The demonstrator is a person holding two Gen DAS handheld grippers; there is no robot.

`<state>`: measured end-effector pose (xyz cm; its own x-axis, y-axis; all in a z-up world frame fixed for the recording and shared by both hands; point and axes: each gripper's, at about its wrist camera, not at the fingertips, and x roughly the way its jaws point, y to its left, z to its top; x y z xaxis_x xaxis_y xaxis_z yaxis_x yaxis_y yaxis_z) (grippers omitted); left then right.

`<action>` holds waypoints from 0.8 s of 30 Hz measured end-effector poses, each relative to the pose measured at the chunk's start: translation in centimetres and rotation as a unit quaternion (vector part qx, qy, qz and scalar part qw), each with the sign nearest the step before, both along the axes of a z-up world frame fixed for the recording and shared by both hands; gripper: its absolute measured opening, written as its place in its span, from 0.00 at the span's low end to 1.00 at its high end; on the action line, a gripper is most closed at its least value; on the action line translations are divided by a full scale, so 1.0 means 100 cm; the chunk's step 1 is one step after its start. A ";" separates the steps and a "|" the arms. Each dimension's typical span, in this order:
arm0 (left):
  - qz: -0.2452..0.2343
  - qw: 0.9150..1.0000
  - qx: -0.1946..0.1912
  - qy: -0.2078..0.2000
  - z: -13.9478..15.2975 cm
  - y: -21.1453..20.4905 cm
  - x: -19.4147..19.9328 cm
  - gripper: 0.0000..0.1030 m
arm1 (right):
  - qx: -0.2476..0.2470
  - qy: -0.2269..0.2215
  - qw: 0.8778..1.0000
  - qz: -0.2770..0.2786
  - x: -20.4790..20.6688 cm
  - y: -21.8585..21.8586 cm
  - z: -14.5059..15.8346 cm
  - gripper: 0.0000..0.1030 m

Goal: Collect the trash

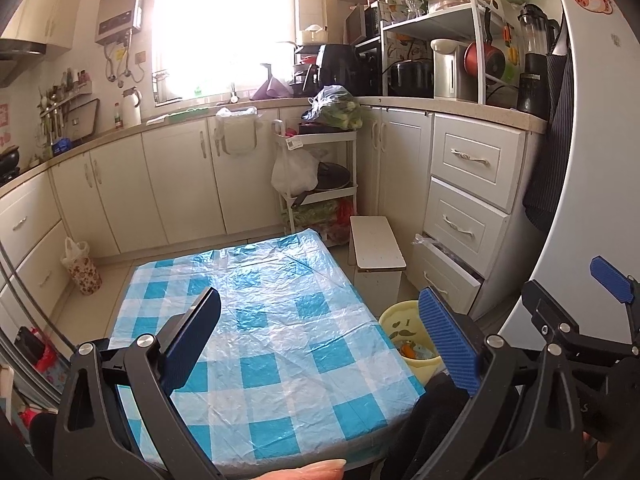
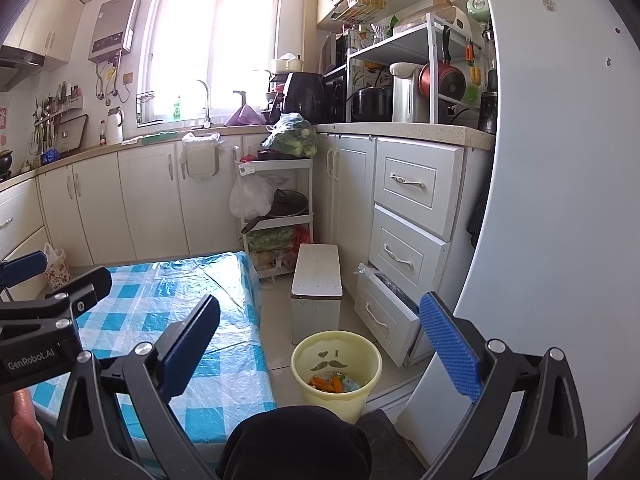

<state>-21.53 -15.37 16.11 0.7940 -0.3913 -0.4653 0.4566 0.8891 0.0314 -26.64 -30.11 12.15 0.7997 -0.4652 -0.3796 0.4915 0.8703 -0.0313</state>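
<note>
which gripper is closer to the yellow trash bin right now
Right. The right gripper hangs open almost directly above the yellow bin on the floor. The left gripper, also open, is over the checkered table, with the bin off to its right.

Blue-and-white checked table cover (image 1: 272, 320), pale yellow bin (image 2: 336, 364) with orange scraps, blue-padded black claws.

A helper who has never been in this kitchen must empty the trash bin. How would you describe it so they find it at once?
Start at the table with the blue-and-white checked cover. On the floor just off its right side, in front of the partly open bottom drawer, stands the bin. It is a pale yellow round bucket with a moustache face printed inside, unlike the floral bin across the room.
</note>
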 end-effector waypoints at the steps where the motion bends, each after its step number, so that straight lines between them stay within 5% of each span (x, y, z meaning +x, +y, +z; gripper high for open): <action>1: 0.001 1.000 0.000 0.000 0.000 0.000 0.000 0.93 | -0.001 0.000 1.000 0.000 0.000 0.000 0.000 0.93; 24: 0.029 0.999 -0.015 0.008 0.000 0.022 0.012 0.93 | -0.018 0.013 1.000 -0.010 0.001 0.004 0.003 0.93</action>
